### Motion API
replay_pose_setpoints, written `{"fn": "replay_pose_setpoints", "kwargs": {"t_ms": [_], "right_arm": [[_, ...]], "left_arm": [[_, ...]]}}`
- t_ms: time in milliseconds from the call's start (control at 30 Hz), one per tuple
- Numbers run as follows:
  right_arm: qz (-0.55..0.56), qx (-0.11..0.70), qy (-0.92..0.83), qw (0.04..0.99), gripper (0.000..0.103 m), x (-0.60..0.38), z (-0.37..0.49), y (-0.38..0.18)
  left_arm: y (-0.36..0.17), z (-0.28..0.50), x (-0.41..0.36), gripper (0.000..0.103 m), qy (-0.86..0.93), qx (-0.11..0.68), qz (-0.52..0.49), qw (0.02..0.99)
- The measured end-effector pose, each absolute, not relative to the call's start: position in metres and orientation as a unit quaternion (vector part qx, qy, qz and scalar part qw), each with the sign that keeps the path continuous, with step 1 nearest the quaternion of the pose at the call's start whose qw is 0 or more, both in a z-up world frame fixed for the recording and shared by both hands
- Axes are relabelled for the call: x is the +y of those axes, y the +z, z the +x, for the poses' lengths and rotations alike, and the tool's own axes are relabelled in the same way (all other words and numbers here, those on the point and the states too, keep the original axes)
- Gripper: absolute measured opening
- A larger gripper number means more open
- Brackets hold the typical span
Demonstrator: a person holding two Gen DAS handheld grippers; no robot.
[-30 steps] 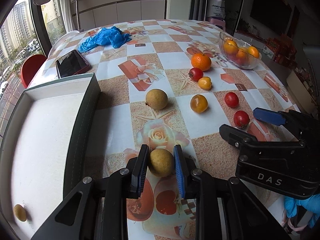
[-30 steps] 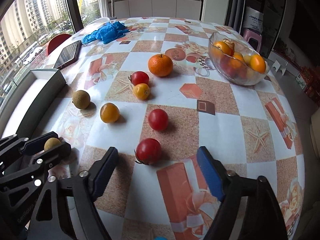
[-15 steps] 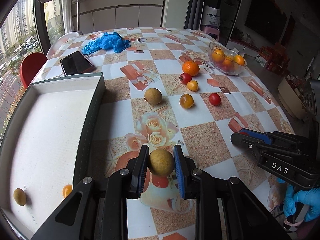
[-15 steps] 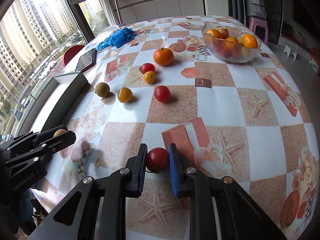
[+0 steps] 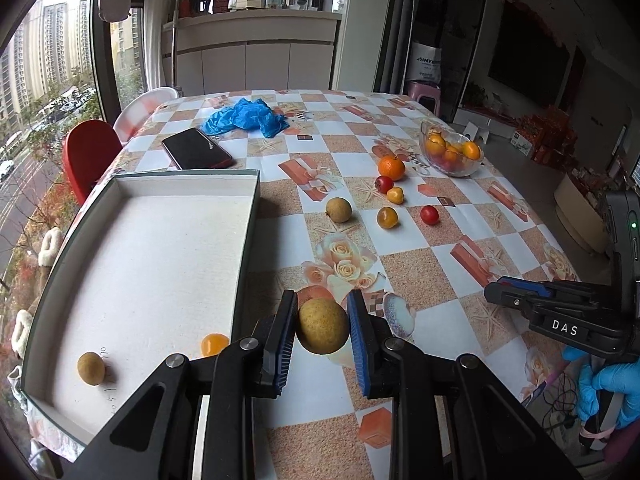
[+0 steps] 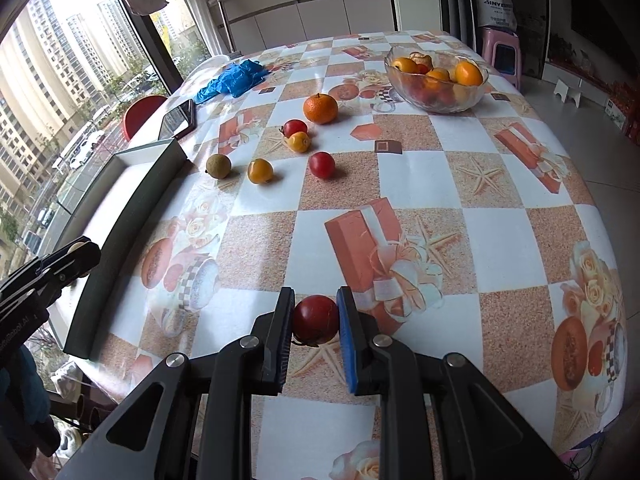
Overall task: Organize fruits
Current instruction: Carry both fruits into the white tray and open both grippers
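My left gripper (image 5: pixel 322 322) is shut on a tan round fruit (image 5: pixel 323 325) and holds it above the table, just right of the white tray (image 5: pixel 140 256). The tray holds a tan fruit (image 5: pixel 91 368) and a small orange fruit (image 5: pixel 214 344). My right gripper (image 6: pixel 314 318) is shut on a red tomato (image 6: pixel 316 319), lifted over the table's near part. On the table lie a tan fruit (image 6: pixel 218 166), a yellow tomato (image 6: pixel 260 171), a red tomato (image 6: pixel 321 165), a small yellow fruit (image 6: pixel 300 141), a dark red tomato (image 6: pixel 295 127) and an orange (image 6: pixel 320 108).
A glass bowl (image 6: pixel 437 78) of oranges stands at the far right. A phone (image 5: pixel 197 148) and a blue crumpled glove (image 5: pixel 244 119) lie at the far left. A red chair (image 5: pixel 89 156) stands beyond the table's left edge.
Both grippers have lifted and pulled back from the table with their fruits. The right gripper closed on the red tomato within the last second.
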State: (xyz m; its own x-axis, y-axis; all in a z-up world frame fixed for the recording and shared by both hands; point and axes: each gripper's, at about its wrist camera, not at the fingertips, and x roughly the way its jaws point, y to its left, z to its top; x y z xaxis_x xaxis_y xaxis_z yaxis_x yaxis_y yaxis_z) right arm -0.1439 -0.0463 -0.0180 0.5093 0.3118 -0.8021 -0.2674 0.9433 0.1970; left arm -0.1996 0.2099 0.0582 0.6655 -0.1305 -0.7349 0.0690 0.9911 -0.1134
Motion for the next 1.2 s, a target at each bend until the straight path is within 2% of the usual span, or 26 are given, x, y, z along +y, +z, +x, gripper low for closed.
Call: {"fn": "replay_pose_setpoints", "kwargs": {"t_ms": [567, 1200], "right_arm": [[-0.046, 0.448, 0.214, 0.867, 0.023, 0.042, -0.164, 0.012], [-0.096, 0.452, 0.305, 0.833, 0.023, 0.162, -0.179, 0.011]], "left_arm": [[0.055, -0.225, 0.284, 0.027, -0.004, 0.381, -0.088, 0.92], [0.028, -0.232, 0.349, 0.027, 0.058, 0.388, -0.108, 0.914]]}}
